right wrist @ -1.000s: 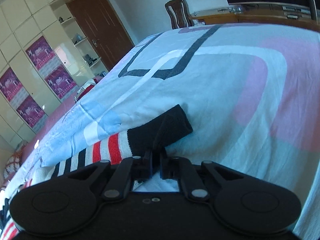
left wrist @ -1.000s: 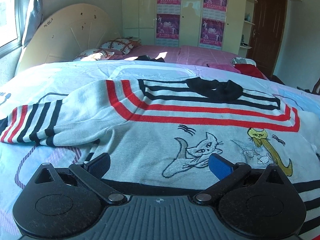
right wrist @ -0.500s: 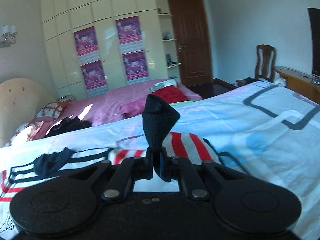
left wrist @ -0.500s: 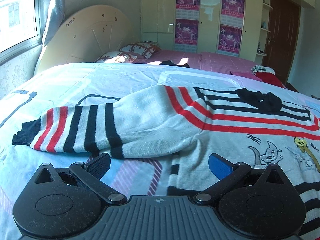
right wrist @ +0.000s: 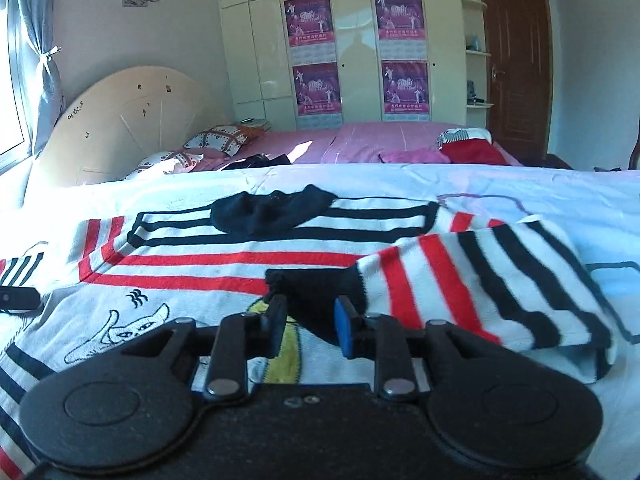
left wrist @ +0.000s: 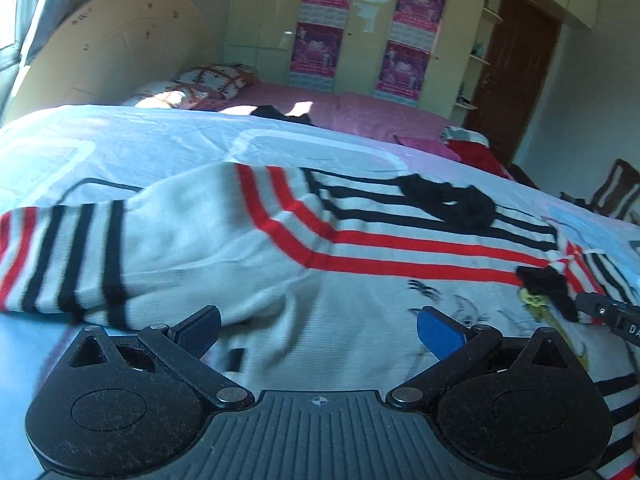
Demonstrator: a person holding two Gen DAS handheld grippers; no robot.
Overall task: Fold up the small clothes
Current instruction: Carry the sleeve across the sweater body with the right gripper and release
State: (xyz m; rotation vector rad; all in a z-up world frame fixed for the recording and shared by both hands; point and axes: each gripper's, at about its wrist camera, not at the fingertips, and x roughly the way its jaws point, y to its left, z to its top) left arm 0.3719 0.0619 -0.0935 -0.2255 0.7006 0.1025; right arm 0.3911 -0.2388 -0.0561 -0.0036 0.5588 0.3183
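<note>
the sweater (right wrist: 224,276) lies flat across the bed (right wrist: 520,184). its one sleeve (right wrist: 472,280) is folded onto the chest; the right gripper (right wrist: 310,326), jaws just parting, lets the cuff (right wrist: 320,288) go. the other sleeve (left wrist: 100,256) is still spread toward the bed's left edge, near the wide, empty left gripper (left wrist: 318,330). body folds remain.

Daylight from window (right wrist: 10,80) at left; glare on pillows (right wrist: 168,160); fisheye-bent edges; left view motion-blurred.

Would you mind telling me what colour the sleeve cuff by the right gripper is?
Black, the cuff ending a red-, white- and black-striped sleeve; clearest in the right wrist view.
</note>
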